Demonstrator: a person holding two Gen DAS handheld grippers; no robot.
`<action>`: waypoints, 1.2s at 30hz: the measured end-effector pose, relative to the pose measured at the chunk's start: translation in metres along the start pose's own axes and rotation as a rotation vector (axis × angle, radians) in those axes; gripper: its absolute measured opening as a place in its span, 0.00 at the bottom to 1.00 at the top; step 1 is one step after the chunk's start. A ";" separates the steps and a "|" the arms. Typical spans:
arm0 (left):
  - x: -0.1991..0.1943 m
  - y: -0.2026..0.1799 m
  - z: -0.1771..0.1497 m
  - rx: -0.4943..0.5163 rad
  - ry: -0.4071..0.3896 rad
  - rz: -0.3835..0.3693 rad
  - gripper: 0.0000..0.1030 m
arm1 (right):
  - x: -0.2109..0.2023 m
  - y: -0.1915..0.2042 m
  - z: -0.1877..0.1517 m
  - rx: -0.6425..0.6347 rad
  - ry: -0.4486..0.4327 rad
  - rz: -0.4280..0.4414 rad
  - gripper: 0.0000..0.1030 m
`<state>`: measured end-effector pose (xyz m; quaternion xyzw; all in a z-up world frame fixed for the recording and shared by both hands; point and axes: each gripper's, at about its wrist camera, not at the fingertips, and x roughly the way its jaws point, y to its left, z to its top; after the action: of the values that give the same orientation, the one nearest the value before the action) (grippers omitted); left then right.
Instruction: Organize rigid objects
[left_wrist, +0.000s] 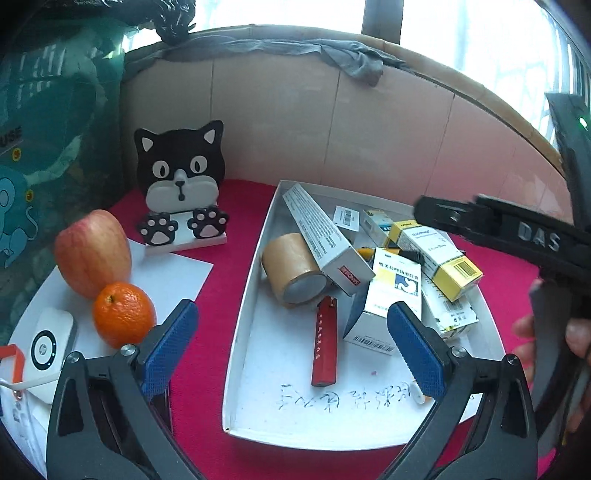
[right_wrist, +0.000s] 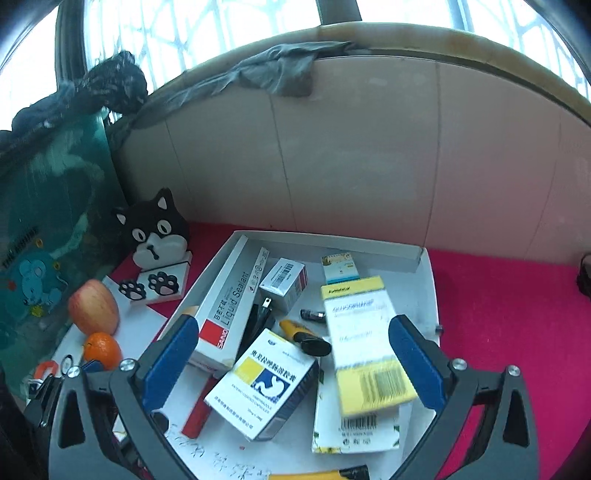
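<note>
A white cardboard tray (left_wrist: 251, 373) on the red cloth holds several rigid things: a brown tape roll (left_wrist: 291, 267), a long sealant box (left_wrist: 323, 236), a red lighter (left_wrist: 325, 341), a blue-and-white medicine box (left_wrist: 391, 295) and a yellow-and-white box (left_wrist: 436, 258). My left gripper (left_wrist: 291, 347) is open and empty above the tray's near end. My right gripper (right_wrist: 295, 358) is open above the tray (right_wrist: 430, 288), over the blue-and-white box (right_wrist: 267, 384) and the yellow-and-white box (right_wrist: 364, 347). The right gripper's black body also shows in the left wrist view (left_wrist: 498, 229).
An apple (left_wrist: 92, 253), an orange (left_wrist: 123, 314), a white device (left_wrist: 46, 354) and a black cat stand (left_wrist: 181, 184) sit left of the tray. A cardboard wall (left_wrist: 332, 122) closes the back. Red cloth (right_wrist: 517, 314) lies right of the tray.
</note>
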<state>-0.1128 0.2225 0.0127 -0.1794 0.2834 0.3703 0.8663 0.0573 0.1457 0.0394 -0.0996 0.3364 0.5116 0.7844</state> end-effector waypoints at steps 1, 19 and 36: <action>-0.001 0.000 0.000 -0.006 -0.003 0.006 1.00 | -0.002 -0.001 -0.001 0.007 -0.001 0.001 1.00; -0.018 -0.012 0.012 0.007 -0.044 0.070 1.00 | -0.039 -0.013 -0.022 0.010 -0.044 -0.053 1.00; -0.050 -0.042 0.021 0.089 -0.120 0.189 1.00 | -0.086 -0.031 -0.034 0.050 -0.149 -0.131 1.00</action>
<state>-0.1022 0.1786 0.0647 -0.0908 0.2629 0.4473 0.8501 0.0481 0.0511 0.0625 -0.0634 0.2824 0.4567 0.8413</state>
